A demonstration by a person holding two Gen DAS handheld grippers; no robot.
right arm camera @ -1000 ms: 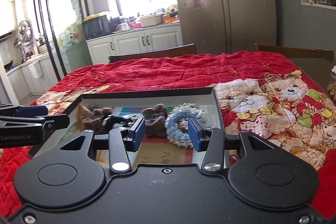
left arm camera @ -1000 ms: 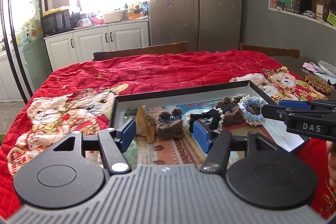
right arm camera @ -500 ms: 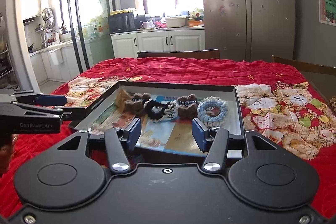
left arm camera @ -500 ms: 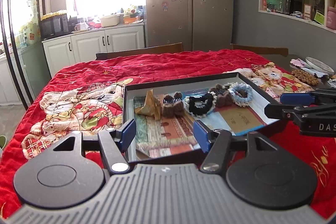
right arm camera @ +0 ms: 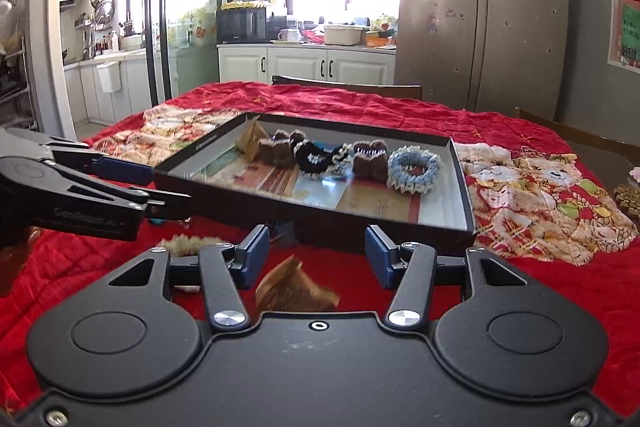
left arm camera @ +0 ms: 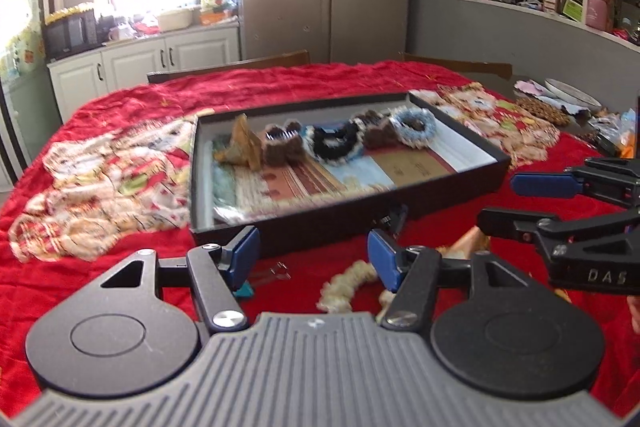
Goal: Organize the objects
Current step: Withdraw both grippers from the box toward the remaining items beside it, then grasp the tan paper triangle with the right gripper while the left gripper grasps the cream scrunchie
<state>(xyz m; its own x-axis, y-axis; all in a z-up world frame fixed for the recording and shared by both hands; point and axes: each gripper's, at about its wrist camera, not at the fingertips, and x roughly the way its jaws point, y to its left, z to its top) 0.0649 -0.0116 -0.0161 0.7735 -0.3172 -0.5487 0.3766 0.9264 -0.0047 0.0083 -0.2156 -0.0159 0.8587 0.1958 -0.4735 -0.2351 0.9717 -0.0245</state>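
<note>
**Count of what lies in front of you**

You have one black tray (right arm camera: 460, 183) on one red quilt (right arm camera: 540, 267). Inside the tray you see five pieces in a row: one tan comb (right arm camera: 250, 143), two brown furry hair clips (right arm camera: 276, 149) (right arm camera: 370, 159), one black scrunchie (right arm camera: 316, 157) and one blue scrunchie (right arm camera: 414, 171). Outside it, on the quilt near you, lie one more tan comb (right arm camera: 294, 291) and one cream scrunchie (left arm camera: 346, 285). You hold two grippers (left arm camera: 312, 255) (right arm camera: 318, 253).
</note>
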